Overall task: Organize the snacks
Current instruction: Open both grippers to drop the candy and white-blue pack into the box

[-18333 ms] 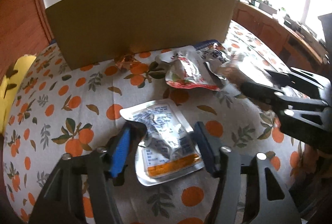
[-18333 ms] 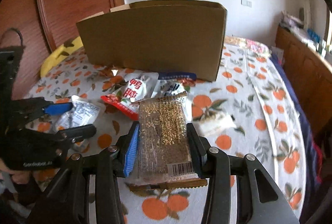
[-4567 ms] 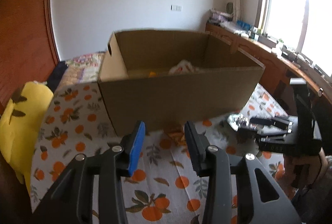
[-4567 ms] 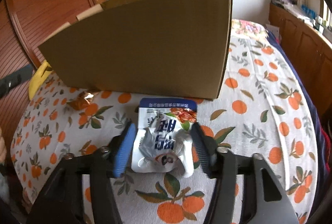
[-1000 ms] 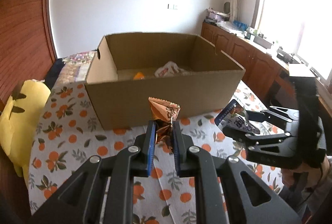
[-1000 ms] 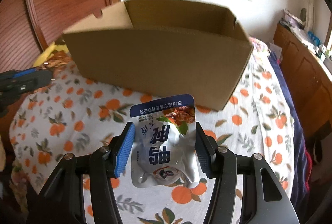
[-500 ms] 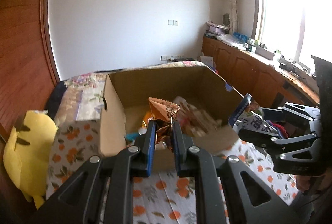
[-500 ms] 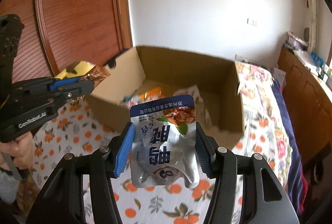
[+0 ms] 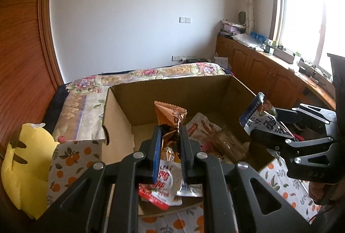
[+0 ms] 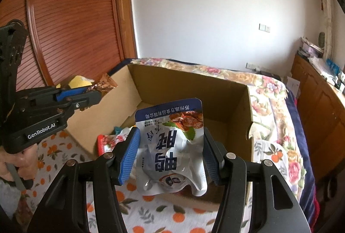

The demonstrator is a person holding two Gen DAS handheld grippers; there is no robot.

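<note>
An open cardboard box [image 9: 172,90] [image 10: 228,95] stands on the orange-print cloth and holds several snack packets. My left gripper [image 9: 170,136] is shut on a small bronze foil snack [image 9: 170,114] and holds it above the box's near left part; it also shows in the right wrist view [image 10: 105,84]. My right gripper [image 10: 170,151] is shut on a white and blue pouch [image 10: 172,146] with Chinese print, held above the box's near right side; the pouch also shows in the left wrist view [image 9: 261,114].
Inside the box lie a red and white packet [image 9: 161,185], a white packet [image 9: 200,127] and a clear bar packet [image 9: 228,142]. A yellow plush toy [image 9: 23,166] lies left of the box. Wooden cabinets [image 9: 269,73] run along the right wall.
Both grippers have risen and moved forward over the box with their snacks. The box interior now fills the lower view.
</note>
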